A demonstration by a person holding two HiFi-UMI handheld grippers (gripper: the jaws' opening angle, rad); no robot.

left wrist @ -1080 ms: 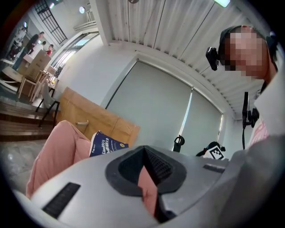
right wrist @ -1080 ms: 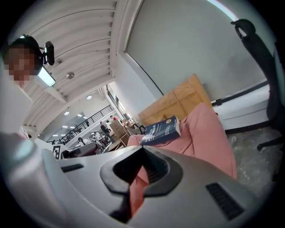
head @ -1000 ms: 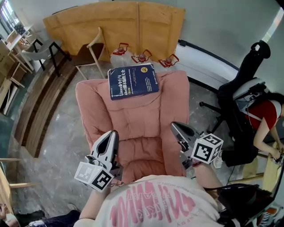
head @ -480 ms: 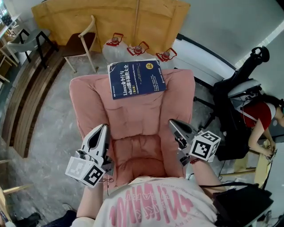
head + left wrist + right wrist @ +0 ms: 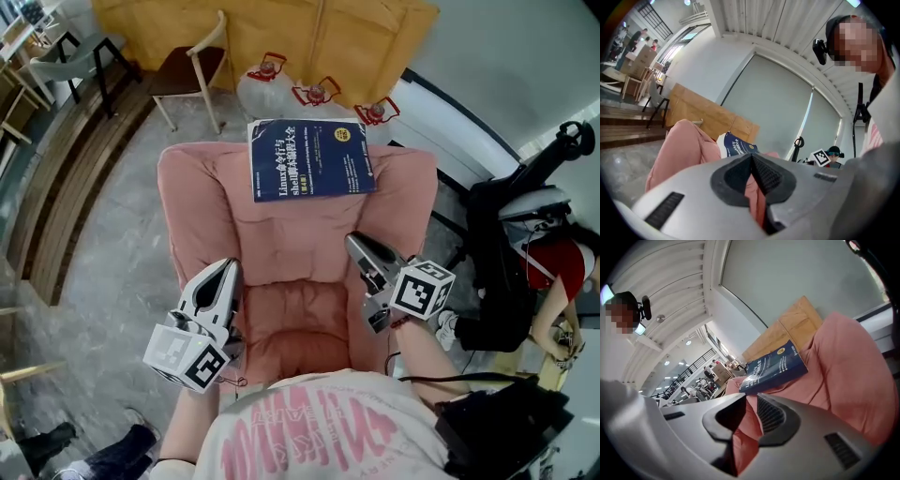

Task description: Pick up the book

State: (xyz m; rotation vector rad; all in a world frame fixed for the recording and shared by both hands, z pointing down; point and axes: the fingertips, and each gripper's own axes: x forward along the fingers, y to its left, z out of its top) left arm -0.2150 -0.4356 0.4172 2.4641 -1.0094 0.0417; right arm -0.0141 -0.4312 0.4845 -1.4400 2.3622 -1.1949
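A dark blue book [image 5: 309, 157] lies flat on top of the backrest of a pink armchair [image 5: 281, 234]. It also shows in the left gripper view as the book [image 5: 738, 146] and in the right gripper view as the book [image 5: 776, 367], ahead of both grippers. My left gripper [image 5: 228, 269] hovers over the seat's left side, shut and empty [image 5: 751, 157]. My right gripper [image 5: 353, 242] is over the seat's right side, a short way below the book. Its jaws have just been opening and stand slightly apart [image 5: 751, 399] with nothing between them.
Behind the armchair stand three water jugs [image 5: 267, 80] with red handles, a wooden chair [image 5: 192, 70] and a tan board [image 5: 281, 28]. A black office chair [image 5: 525, 216] and a seated person in red [image 5: 553, 272] are at the right. Wooden steps [image 5: 66, 169] run along the left.
Both grippers have moved forward over the seat towards the book, the right one further. The right gripper's jaws have parted a little.
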